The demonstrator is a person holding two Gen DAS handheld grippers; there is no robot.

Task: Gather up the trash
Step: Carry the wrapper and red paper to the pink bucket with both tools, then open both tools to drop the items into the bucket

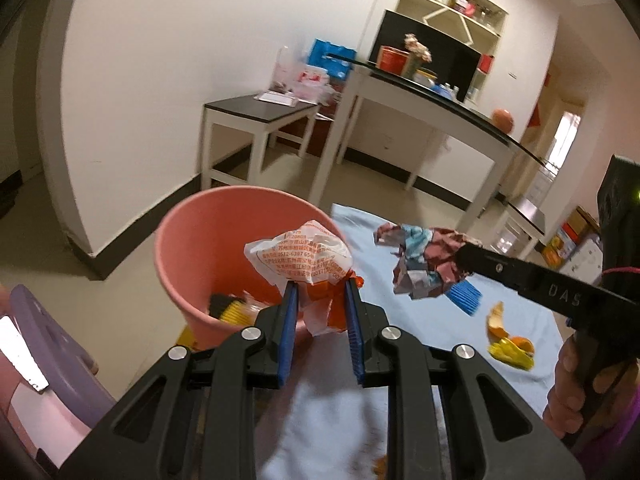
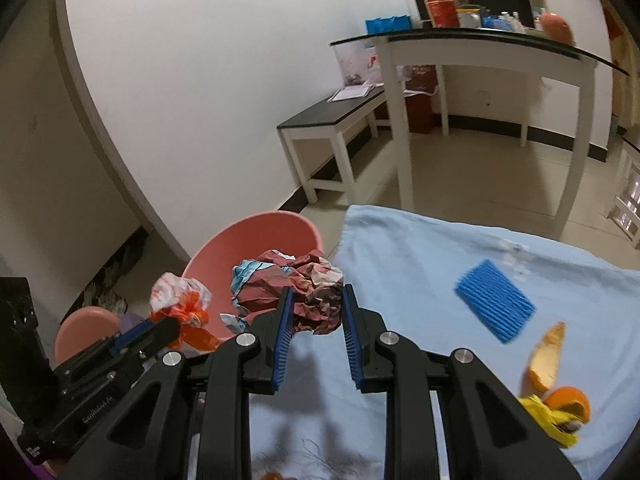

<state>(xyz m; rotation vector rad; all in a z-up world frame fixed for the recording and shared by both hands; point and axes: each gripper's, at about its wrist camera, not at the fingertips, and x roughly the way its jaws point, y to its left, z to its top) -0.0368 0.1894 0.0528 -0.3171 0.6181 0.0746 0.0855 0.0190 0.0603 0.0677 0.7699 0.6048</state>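
We carry two pieces at once. The left gripper [image 1: 320,284] has its jaws clenched on a white-and-orange wrapper [image 1: 300,256], held above the open mouth of the pink bin [image 1: 180,240], which stands on the floor at the table's left edge, presumably so swept trash falls straight in. The right gripper [image 2: 316,300] grasps a crumpled reddish paper ball [image 2: 296,280] over the blue cloth [image 2: 400,240] near that edge. A blue sponge [image 2: 494,300] and orange peel [image 2: 552,376] remain on the cloth, uncollected.
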